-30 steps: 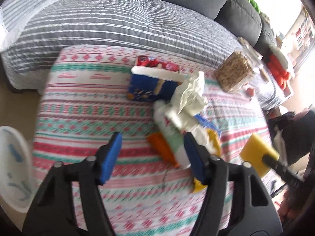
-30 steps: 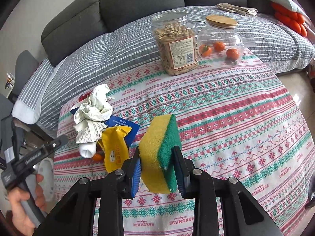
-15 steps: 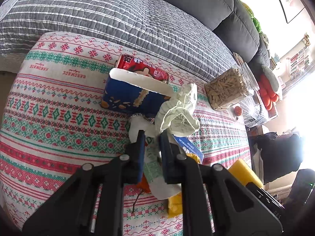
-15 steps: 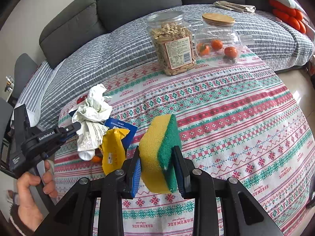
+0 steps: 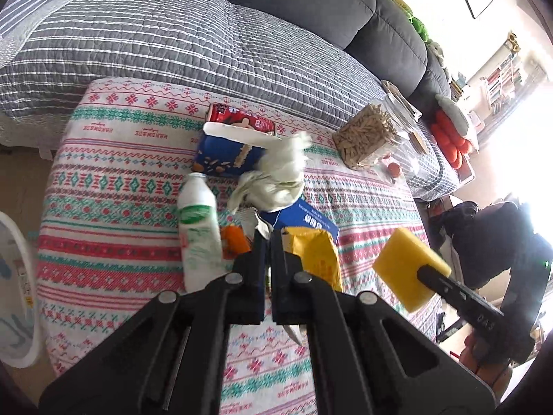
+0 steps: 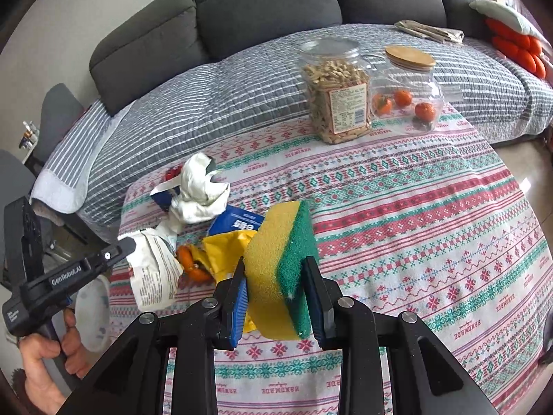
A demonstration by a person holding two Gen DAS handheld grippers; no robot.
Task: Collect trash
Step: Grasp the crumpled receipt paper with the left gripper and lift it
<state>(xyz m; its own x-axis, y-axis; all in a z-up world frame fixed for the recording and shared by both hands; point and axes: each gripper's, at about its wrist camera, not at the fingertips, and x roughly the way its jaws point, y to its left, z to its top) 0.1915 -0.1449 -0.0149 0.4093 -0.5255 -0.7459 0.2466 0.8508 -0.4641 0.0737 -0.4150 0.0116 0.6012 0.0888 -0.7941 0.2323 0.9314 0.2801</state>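
Observation:
A trash pile lies on the patterned tablecloth (image 5: 114, 186): a red can (image 5: 242, 121), a blue snack box (image 5: 224, 159), crumpled white paper (image 5: 280, 176), a white bottle with a green label (image 5: 198, 235), an orange wrapper (image 5: 233, 245), a yellow packet (image 5: 318, 259) and a blue packet (image 5: 304, 221). My left gripper (image 5: 265, 238) is shut on a thin printed white wrapper (image 6: 155, 276), lifted just above the pile. My right gripper (image 6: 276, 273) is shut on a yellow-and-green sponge (image 6: 280, 273) above the table, right of the pile.
A jar of nuts (image 6: 337, 93) and a glass jar of small oranges (image 6: 408, 93) stand at the table's far edge. A grey striped sofa (image 6: 242, 79) runs behind the table. A white bin (image 5: 13, 290) stands on the floor at the table's left.
My left gripper closed over the pile, took hold of the thin white wrapper and pulled back with it. The white bottle now lies uncovered. The right gripper with the sponge barely moved.

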